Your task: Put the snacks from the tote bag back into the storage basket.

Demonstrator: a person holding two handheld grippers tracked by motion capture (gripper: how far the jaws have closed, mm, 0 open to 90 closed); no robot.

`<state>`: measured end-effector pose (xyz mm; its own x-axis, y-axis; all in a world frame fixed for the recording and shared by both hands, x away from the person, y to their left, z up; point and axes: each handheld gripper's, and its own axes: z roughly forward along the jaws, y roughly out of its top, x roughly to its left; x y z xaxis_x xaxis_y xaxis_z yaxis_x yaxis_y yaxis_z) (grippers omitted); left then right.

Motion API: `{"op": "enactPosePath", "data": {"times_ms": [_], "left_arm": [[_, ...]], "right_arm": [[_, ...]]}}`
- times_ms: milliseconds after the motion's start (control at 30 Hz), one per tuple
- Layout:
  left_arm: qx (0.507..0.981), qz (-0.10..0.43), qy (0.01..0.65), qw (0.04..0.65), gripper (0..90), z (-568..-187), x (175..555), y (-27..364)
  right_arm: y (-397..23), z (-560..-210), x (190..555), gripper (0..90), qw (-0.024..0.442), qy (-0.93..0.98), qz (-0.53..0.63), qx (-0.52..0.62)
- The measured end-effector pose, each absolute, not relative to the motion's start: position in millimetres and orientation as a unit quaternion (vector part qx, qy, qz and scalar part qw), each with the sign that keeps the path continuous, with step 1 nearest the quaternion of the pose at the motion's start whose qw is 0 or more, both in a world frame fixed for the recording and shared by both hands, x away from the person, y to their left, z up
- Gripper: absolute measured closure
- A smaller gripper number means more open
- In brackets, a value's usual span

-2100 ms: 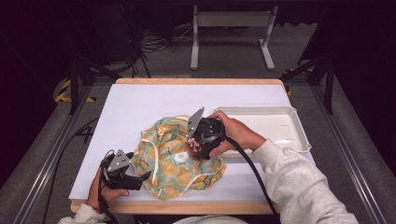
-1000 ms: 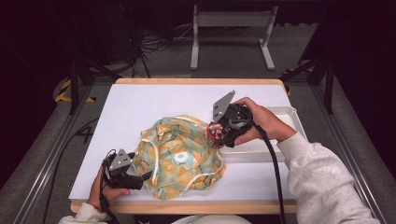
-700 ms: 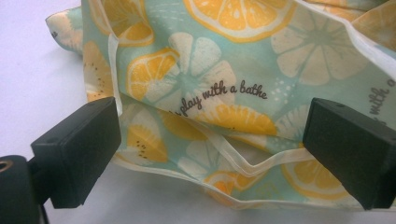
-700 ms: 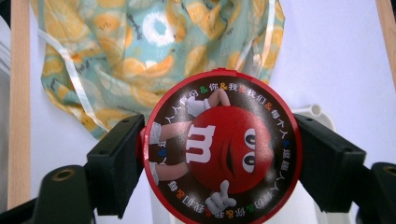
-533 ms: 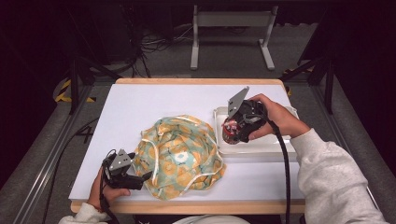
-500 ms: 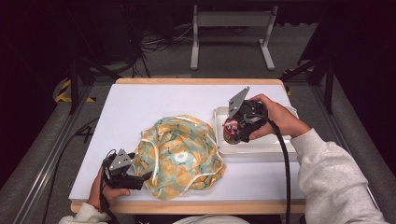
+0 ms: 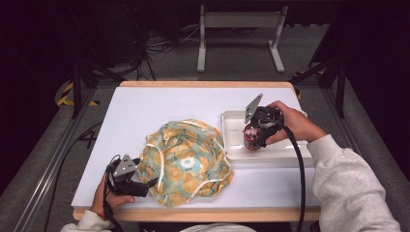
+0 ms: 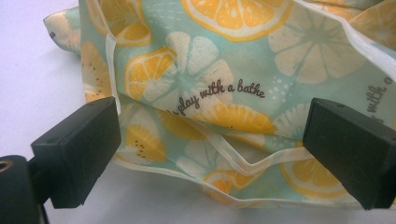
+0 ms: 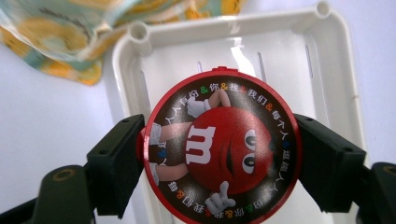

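A teal cloth bag with a yellow citrus print [image 7: 186, 162] lies crumpled on the white table near its front edge. My left gripper [image 7: 145, 186] rests open at the bag's front left corner, its jaws either side of the bag's cream-trimmed hem [image 8: 233, 161]. My right gripper [image 7: 254, 137] is shut on a round red M&M's tin [image 9: 222, 151] and holds it over the white plastic tray [image 7: 285, 153] at the right. The tin's lid [image 7: 251, 137] faces the right gripper view.
The tray [image 9: 336, 84] holds nothing else and sits right beside the bag's right edge [image 9: 70, 42]. Bare white tabletop [image 7: 159, 104] stretches behind the bag. A grey metal stand [image 7: 239, 21] and cables lie on the floor beyond the table.
My right gripper has lifted the red tin out of the bag and carried it right, over the tray. The left gripper has stayed at the bag's corner.
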<state>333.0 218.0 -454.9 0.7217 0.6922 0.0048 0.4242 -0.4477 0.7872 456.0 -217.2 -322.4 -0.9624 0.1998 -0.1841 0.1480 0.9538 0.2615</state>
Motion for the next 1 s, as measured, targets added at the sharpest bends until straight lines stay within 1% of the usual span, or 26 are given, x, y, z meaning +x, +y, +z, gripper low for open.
{"op": "enactPosePath", "data": {"times_ms": [567, 1000], "left_arm": [[0.835, 0.166, 0.334, 0.404, 4.9, -455.0, 332.5, 218.1], [0.837, 0.166, 0.333, 0.402, 4.9, -455.2, 332.6, 217.3]], "right_arm": [[-246.4, -356.9, 470.0, 23.3, 0.088, 0.989, 0.079, 0.09], [-255.5, -358.1, 468.6, 23.2, 0.075, 0.988, 0.094, 0.093]]}}
